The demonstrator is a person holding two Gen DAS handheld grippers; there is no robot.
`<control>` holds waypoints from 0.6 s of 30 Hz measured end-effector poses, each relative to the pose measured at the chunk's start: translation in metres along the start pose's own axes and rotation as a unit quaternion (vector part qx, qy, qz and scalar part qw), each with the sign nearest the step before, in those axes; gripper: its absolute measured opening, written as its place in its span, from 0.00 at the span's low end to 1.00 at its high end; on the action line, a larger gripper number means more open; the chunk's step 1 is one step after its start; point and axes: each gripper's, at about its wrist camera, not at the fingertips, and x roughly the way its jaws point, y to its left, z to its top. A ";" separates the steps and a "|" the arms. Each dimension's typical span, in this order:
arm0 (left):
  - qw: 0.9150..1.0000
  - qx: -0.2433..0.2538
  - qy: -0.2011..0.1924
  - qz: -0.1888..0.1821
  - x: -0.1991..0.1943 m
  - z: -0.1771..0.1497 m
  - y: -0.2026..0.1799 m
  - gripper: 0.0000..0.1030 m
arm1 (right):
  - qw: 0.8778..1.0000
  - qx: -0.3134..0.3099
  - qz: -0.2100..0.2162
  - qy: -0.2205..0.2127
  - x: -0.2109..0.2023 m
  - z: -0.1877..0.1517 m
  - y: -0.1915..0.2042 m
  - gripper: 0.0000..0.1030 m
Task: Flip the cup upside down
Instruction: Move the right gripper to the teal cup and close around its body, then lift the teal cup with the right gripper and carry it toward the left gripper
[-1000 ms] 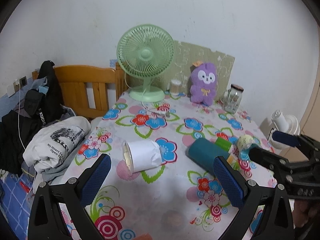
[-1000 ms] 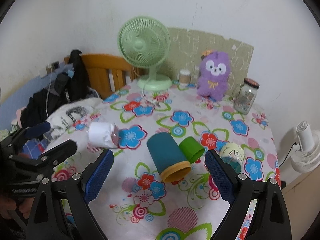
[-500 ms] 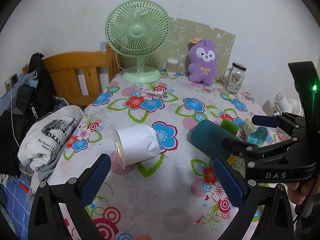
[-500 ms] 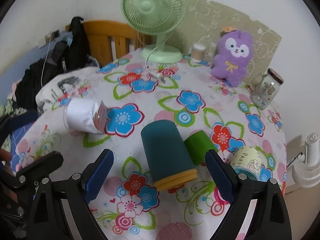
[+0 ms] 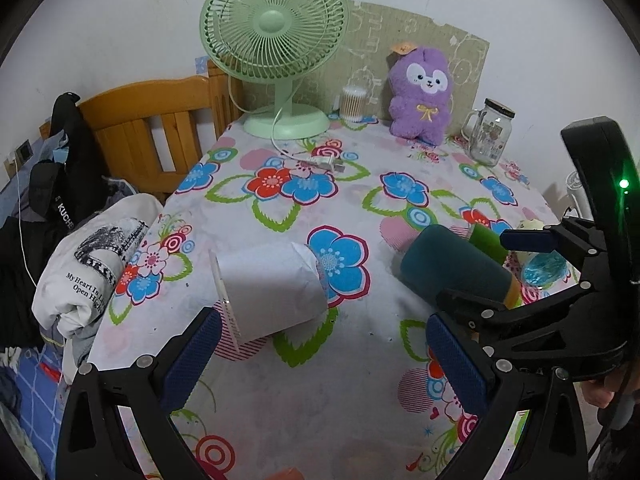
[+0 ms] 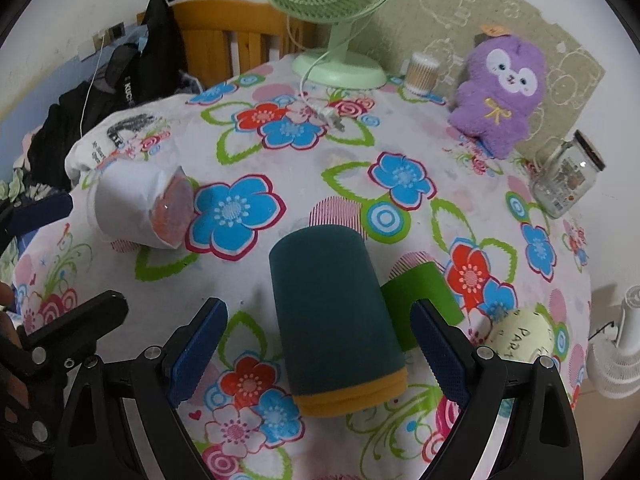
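Now right hand-held gripper (image 6: 320, 354) straddles teal cup (image 6: 334, 312).

Both grippers are closer to the table than a second ago. The right gripper (image 6: 318, 346) now has its spread fingers on either side of the teal cup (image 6: 336, 324), which lies on its side; earlier the cup lay ahead of them. The left gripper (image 5: 320, 356) has neared the white cup (image 5: 270, 292), whose mouth now sits just beyond its left finger (image 5: 190, 356). The right gripper (image 5: 528, 272) now crosses the left camera's view over the teal cup (image 5: 452, 270).
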 end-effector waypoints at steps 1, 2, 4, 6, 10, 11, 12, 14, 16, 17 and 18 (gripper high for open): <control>1.000 0.001 0.001 0.001 0.002 0.000 0.000 1.00 | 1.000 -0.001 0.002 0.004 0.003 0.001 -0.001 0.91; 1.000 0.001 0.003 0.002 0.003 0.000 0.000 1.00 | 1.000 -0.002 0.005 0.012 0.008 0.001 -0.001 0.91; 1.000 0.000 0.004 0.002 0.004 -0.001 0.000 1.00 | 1.000 -0.004 0.016 0.025 0.015 0.001 -0.001 0.91; 1.000 -0.005 0.004 0.004 0.004 -0.002 0.003 1.00 | 0.999 -0.013 0.015 0.030 0.019 0.001 0.003 0.91; 1.000 -0.012 0.011 0.006 0.006 -0.004 0.008 1.00 | 0.998 -0.034 0.007 0.042 0.028 0.003 0.006 0.90; 1.000 -0.013 0.011 0.007 0.006 -0.005 0.009 1.00 | 0.998 -0.036 0.010 0.046 0.031 0.004 0.005 0.88; 1.000 -0.015 0.010 0.007 0.005 -0.005 0.010 1.00 | 0.998 -0.041 0.011 0.053 0.036 0.005 0.005 0.87; 1.000 -0.018 0.007 0.006 0.002 -0.007 0.012 1.00 | 0.997 -0.045 0.013 0.069 0.043 0.005 0.003 0.77; 1.000 -0.018 0.006 0.007 -0.001 -0.008 0.013 1.00 | 0.995 -0.044 0.018 0.090 0.056 0.005 0.000 0.70; 1.000 -0.019 0.005 0.008 -0.003 -0.009 0.014 1.00 | 0.995 -0.034 0.026 0.087 0.057 0.005 -0.003 0.70; 1.000 -0.021 0.004 0.010 -0.004 -0.009 0.015 1.00 | 0.996 -0.026 0.027 0.083 0.056 0.005 -0.005 0.70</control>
